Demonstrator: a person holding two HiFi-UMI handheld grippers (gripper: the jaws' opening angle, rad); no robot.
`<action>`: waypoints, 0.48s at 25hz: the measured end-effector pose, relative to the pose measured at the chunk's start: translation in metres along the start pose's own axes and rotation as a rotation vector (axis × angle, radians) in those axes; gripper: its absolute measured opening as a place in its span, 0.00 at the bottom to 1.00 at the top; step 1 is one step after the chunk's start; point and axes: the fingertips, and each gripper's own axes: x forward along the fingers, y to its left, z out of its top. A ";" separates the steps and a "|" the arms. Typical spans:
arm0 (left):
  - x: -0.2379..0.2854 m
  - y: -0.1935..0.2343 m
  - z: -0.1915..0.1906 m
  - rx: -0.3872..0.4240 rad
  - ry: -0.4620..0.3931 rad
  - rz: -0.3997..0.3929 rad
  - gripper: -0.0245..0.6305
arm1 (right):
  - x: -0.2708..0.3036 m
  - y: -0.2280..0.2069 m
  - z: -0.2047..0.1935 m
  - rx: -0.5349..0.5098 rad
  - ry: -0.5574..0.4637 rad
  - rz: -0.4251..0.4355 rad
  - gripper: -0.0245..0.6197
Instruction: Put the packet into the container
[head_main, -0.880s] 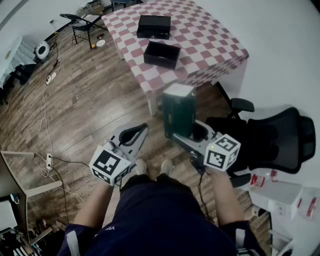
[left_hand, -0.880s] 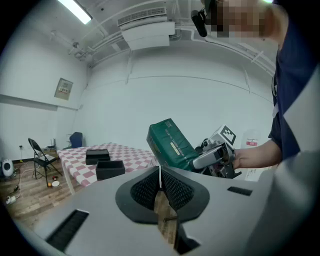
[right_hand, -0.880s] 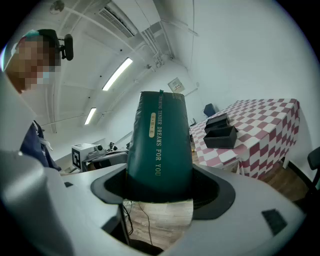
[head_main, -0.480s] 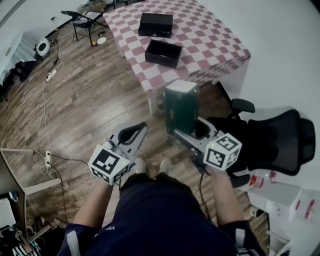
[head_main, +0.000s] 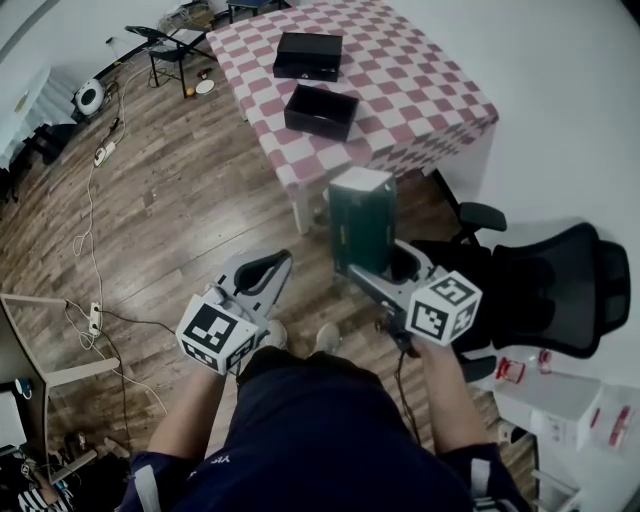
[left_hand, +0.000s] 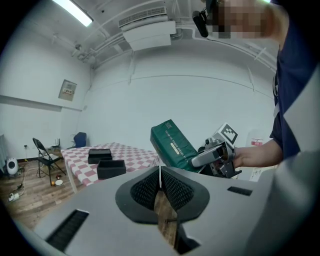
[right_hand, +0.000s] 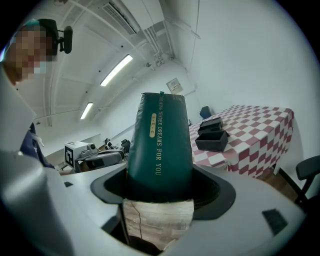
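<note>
A tall dark green packet (head_main: 360, 218) stands upright in my right gripper (head_main: 366, 266), whose jaws are set wide and shut on its lower end. In the right gripper view the packet (right_hand: 160, 145) fills the space between the jaws. Over the wooden floor on the left, my left gripper (head_main: 268, 270) is shut and empty, its pads (left_hand: 172, 189) meeting. The open black container (head_main: 321, 110) sits near the front edge of the checkered table (head_main: 430, 95), well ahead of both grippers. It also appears as a small container (right_hand: 212, 141) in the right gripper view and as a distant container (left_hand: 111, 169) in the left gripper view.
A closed black box (head_main: 308, 55) lies behind the container. A black office chair (head_main: 550, 285) stands to my right beside the table's corner. A folding chair (head_main: 165, 45) and cables (head_main: 95, 230) are on the floor at left. White boxes (head_main: 560, 395) sit at lower right.
Almost nothing: the head view sways slightly, and both grippers keep their places. The packet stays in the right gripper.
</note>
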 end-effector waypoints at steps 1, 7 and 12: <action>0.001 -0.002 0.002 0.001 -0.002 0.004 0.09 | -0.003 -0.002 0.001 -0.004 0.001 0.000 0.62; 0.007 -0.015 0.011 0.023 -0.011 0.023 0.09 | -0.026 -0.019 0.013 -0.020 -0.036 -0.014 0.62; 0.012 -0.020 0.015 0.026 -0.020 0.041 0.08 | -0.040 -0.034 0.023 -0.028 -0.060 -0.030 0.62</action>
